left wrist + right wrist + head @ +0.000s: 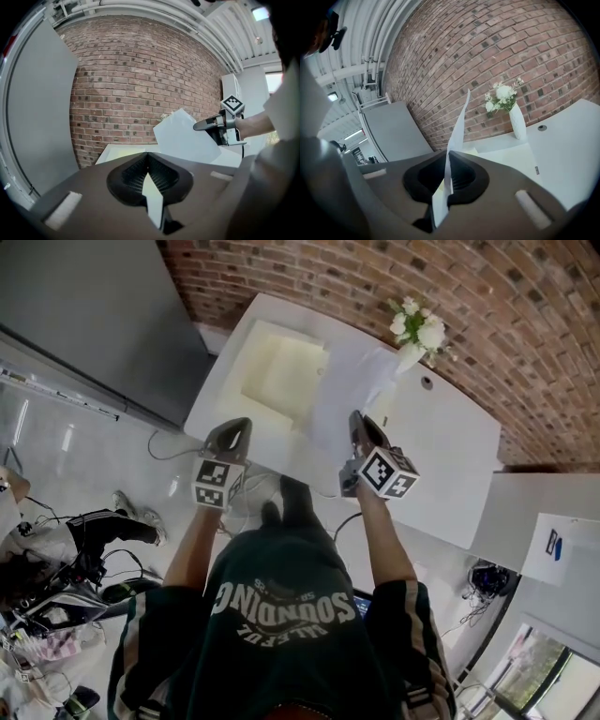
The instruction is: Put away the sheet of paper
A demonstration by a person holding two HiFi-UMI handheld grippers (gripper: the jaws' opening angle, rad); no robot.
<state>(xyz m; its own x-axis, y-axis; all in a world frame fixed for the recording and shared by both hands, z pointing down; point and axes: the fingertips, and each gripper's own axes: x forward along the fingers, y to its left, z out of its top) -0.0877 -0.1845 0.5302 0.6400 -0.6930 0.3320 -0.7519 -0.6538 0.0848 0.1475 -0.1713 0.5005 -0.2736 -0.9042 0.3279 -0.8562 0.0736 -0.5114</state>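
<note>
Here, your right gripper [358,424] pinches the sheet of paper [352,392] aloft, presumably bound for the eleven-o'clock recess [281,381]; left gripper [238,425] closed, empty.

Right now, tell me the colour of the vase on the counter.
White; the vase shows best in the right gripper view.

The white desk [450,451] is bare across its right half, with free room to reach in. On its left a shallow cream box [281,381] lies open from above. A vase of white flowers [413,337] stands at the far edge against the brick wall [394,277]. The sheet of paper [347,390] stands upright in the right gripper [357,418] and screens the middle.
</note>
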